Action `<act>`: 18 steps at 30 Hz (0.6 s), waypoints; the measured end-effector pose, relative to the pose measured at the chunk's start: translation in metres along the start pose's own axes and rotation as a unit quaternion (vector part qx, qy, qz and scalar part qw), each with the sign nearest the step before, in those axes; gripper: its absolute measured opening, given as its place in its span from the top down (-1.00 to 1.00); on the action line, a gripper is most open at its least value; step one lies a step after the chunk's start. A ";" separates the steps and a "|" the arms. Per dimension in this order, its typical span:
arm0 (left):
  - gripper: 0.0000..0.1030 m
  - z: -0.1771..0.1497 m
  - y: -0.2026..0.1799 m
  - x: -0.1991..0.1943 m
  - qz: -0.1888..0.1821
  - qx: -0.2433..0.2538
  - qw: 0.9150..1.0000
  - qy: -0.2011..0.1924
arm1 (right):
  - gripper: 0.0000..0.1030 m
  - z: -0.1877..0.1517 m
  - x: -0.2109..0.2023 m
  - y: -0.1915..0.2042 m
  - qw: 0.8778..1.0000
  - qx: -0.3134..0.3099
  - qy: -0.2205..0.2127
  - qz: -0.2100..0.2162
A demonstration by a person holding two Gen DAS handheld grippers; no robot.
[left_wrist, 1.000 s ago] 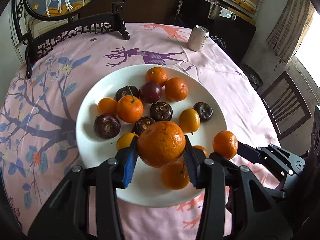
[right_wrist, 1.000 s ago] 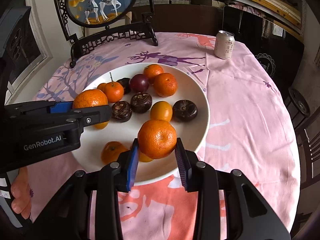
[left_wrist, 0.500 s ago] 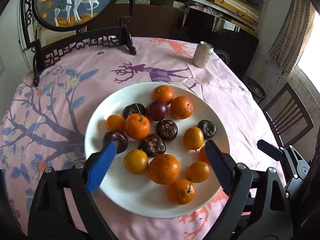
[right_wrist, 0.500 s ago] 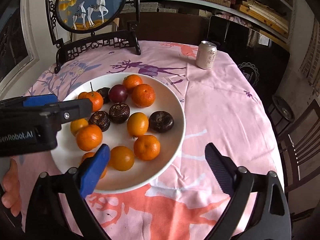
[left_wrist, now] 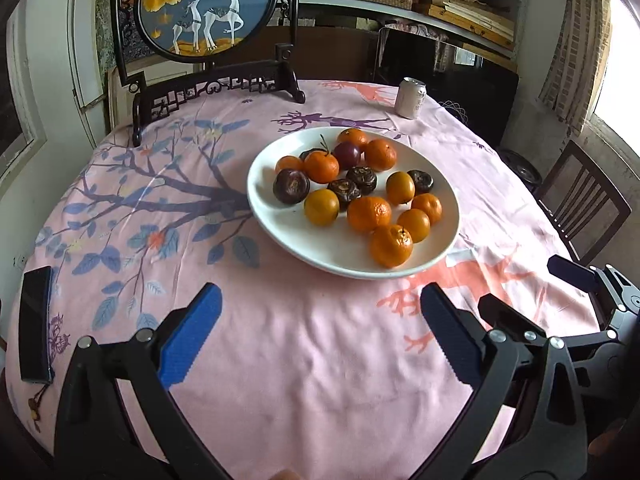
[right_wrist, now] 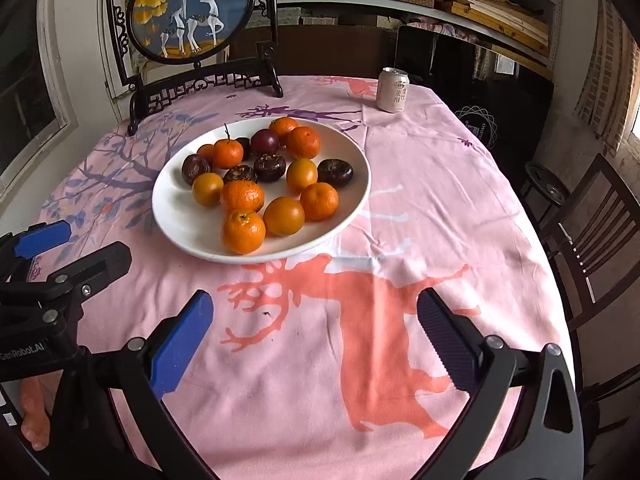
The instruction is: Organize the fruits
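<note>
Orange mandarins [left_wrist: 369,213] and dark, wrinkled fruits [left_wrist: 291,185] fill a white plate [left_wrist: 276,224] mid-worktop; light, round and prone to rolling, they look best taken across their middles. Left gripper [left_wrist: 316,334] and right gripper [right_wrist: 314,336] hang near, jaws just opened wide, empty.

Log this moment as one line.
left gripper: just opened, empty | right gripper: just opened, empty | oranges: on plate | grippers clear of plate

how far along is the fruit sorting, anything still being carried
Done: all visible fruit sits on the white plate, oranges and dark fruits mixed. In hand: nothing; the left gripper and right gripper have just been opening, jaws empty. Left: no loose fruit shows on the tablecloth.
</note>
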State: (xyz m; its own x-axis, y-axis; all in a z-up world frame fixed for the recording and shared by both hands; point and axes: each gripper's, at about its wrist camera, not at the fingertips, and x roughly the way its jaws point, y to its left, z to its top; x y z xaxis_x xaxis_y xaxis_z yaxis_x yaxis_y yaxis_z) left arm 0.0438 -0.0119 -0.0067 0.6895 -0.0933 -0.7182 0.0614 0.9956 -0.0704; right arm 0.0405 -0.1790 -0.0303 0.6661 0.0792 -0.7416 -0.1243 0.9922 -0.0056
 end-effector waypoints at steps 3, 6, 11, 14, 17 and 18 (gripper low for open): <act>-0.96 -0.004 0.004 -0.009 0.017 0.002 1.000 -0.011 | -0.97 -0.002 -0.002 0.002 1.000 0.001 0.003 -0.002; -0.96 -0.004 0.007 -0.015 0.017 -0.004 1.000 -0.017 | -0.97 -0.002 -0.004 0.003 1.000 0.004 0.002 -0.003; -0.96 -0.003 0.008 -0.016 0.021 -0.005 1.000 -0.019 | -0.97 -0.002 -0.006 0.004 1.000 0.005 0.002 -0.005; -0.96 -0.003 0.009 -0.016 0.025 -0.005 0.999 -0.019 | -0.97 -0.002 -0.006 0.004 1.000 0.003 0.004 -0.004; -0.96 -0.004 0.010 -0.015 0.023 -0.007 1.000 -0.016 | -0.97 -0.002 -0.006 0.006 1.000 0.002 0.003 -0.003; -0.96 -0.004 0.010 -0.015 0.023 -0.007 1.000 -0.016 | -0.97 -0.002 -0.006 0.006 1.000 0.002 0.003 -0.003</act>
State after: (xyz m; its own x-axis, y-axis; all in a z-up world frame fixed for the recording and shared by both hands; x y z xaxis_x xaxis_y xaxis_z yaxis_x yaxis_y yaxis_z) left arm 0.0312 -0.0007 0.0007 0.7138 -0.0472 -0.6987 0.0197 0.9987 -0.0473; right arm 0.0344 -0.1738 -0.0266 0.6622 0.0734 -0.7457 -0.1171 0.9931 -0.0062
